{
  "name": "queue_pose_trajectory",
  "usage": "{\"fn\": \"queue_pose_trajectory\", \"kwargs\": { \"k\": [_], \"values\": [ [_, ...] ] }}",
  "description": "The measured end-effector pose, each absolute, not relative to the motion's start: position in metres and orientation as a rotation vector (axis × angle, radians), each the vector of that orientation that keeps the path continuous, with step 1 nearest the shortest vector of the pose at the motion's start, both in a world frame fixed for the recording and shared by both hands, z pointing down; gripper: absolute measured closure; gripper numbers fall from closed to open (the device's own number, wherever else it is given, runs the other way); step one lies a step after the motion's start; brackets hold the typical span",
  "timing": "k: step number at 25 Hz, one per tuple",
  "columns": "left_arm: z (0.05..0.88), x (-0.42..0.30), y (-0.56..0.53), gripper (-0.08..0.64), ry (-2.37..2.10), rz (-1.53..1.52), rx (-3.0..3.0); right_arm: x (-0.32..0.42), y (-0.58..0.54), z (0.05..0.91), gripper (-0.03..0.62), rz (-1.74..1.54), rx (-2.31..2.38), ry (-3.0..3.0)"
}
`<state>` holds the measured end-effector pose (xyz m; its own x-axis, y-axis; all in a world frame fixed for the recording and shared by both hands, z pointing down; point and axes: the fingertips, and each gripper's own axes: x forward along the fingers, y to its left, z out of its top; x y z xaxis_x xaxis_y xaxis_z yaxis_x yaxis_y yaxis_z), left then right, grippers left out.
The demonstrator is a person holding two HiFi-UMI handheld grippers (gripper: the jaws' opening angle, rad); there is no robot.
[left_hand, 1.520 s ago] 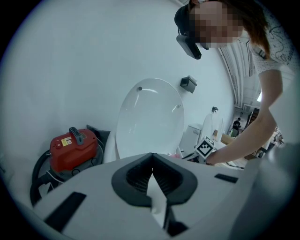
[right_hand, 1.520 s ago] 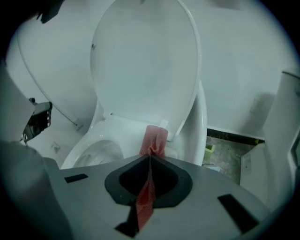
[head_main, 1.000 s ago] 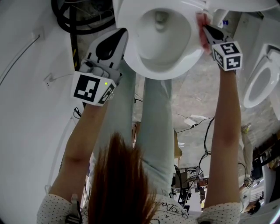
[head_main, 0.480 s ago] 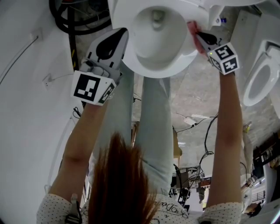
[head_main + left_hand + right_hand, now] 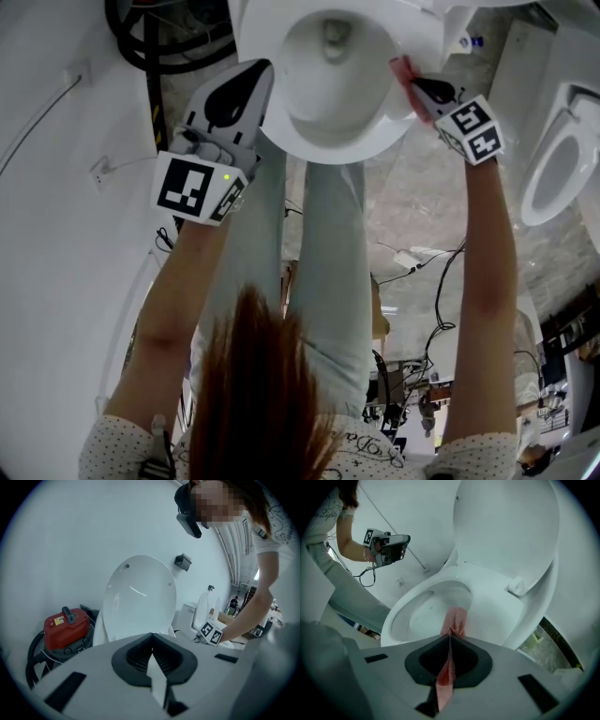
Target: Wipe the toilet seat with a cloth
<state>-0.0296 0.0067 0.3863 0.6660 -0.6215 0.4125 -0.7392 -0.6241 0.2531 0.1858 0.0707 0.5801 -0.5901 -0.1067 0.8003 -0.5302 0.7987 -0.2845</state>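
A pink cloth (image 5: 454, 620) is pinched between the jaws of the right gripper (image 5: 450, 639) and pressed onto the right side of the toilet seat (image 5: 497, 606), just beside the bowl opening. Compared with a second ago, the cloth is seen drawn a little inward across the seat, towards that opening. A wiping stroke is therefore judged to be under way, with the seat's front and left side seemingly yet to be covered. The left gripper (image 5: 151, 648) is held just beside the seat's left edge, its jaws pressed together on nothing. The lid (image 5: 506, 531) is raised behind the seat.
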Motion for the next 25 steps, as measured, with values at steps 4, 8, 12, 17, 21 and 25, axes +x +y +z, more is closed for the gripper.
{"fn": "queue_pose_trajectory", "kwargs": {
  "k": [4, 8, 12, 17, 21, 25],
  "values": [
    [0.385, -0.027, 0.008, 0.557, -1.073, 0.404, 2.478, 0.181, 0.086, 0.58, 0.571, 0.668, 0.418, -2.156],
    [0.385, -0.025, 0.009, 0.557, -1.082, 0.397, 2.473, 0.177, 0.102, 0.58, 0.571, 0.689, 0.385, -2.156],
    [0.386, -0.023, 0.013, 0.557, -1.082, 0.397, 2.47, 0.17, 0.119, 0.58, 0.571, 0.711, 0.362, -2.178],
    [0.387, -0.02, 0.018, 0.557, -1.083, 0.399, 2.468, 0.162, 0.135, 0.581, 0.571, 0.724, 0.347, -2.202],
    [0.386, -0.017, 0.02, 0.555, -1.086, 0.394, 2.471, 0.158, 0.144, 0.58, 0.572, 0.736, 0.333, -2.207],
    [0.386, -0.015, 0.023, 0.557, -1.088, 0.397, 2.471, 0.154, 0.151, 0.581, 0.572, 0.81, 0.312, -2.205]
  ]
}}
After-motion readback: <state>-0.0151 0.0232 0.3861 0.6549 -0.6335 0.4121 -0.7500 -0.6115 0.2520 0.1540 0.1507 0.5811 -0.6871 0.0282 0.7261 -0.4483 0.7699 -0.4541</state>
